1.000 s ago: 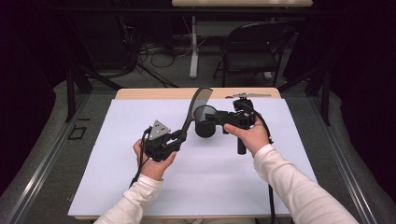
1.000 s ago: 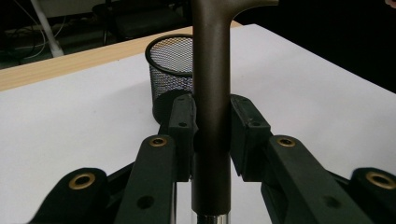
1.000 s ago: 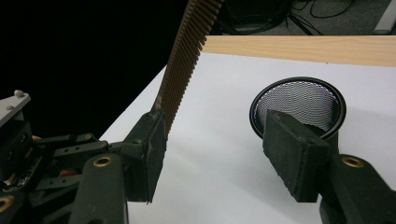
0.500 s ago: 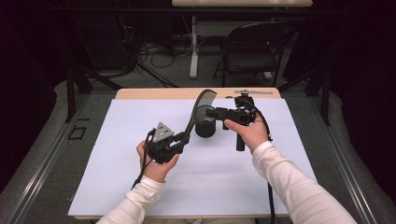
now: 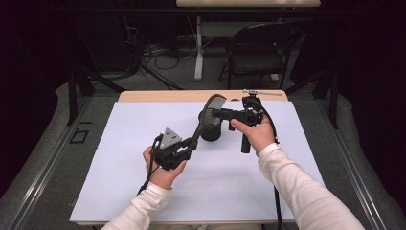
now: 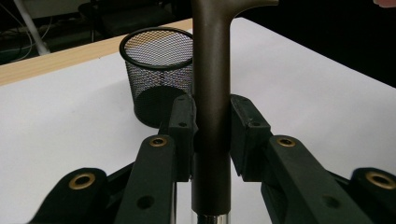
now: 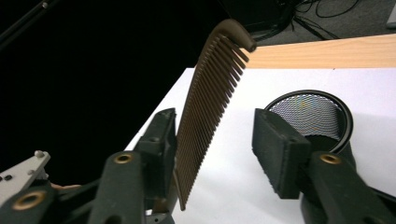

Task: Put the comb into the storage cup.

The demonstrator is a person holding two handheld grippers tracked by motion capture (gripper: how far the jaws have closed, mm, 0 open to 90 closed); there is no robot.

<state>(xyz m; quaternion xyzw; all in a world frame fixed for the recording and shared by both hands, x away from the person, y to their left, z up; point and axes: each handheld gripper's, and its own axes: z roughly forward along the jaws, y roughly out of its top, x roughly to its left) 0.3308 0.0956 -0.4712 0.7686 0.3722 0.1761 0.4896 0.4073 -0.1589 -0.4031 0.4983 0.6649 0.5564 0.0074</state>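
Brown comb [image 7: 205, 107]: centre frame, raised over mesh cup [image 5: 211, 129]
Left gripper [image 6: 211, 135]: clamped on comb handle
Right gripper [image 7: 219, 140]: jaws just closing around teeth, one pad touching (no grip yet)
Risk: squeezing teeth could bend them or twist comb loose

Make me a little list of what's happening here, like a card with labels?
Thing held: brown comb
Who holds it: left gripper, shut on the comb's handle
Comb pose: lifted off the table, teeth end up
Other helper: right gripper, open, its jaws have just been closing, comb teeth between them, one jaw beside the teeth, the other apart
Nearby: black mesh cup, upright
Surface: white sheet on a wooden table
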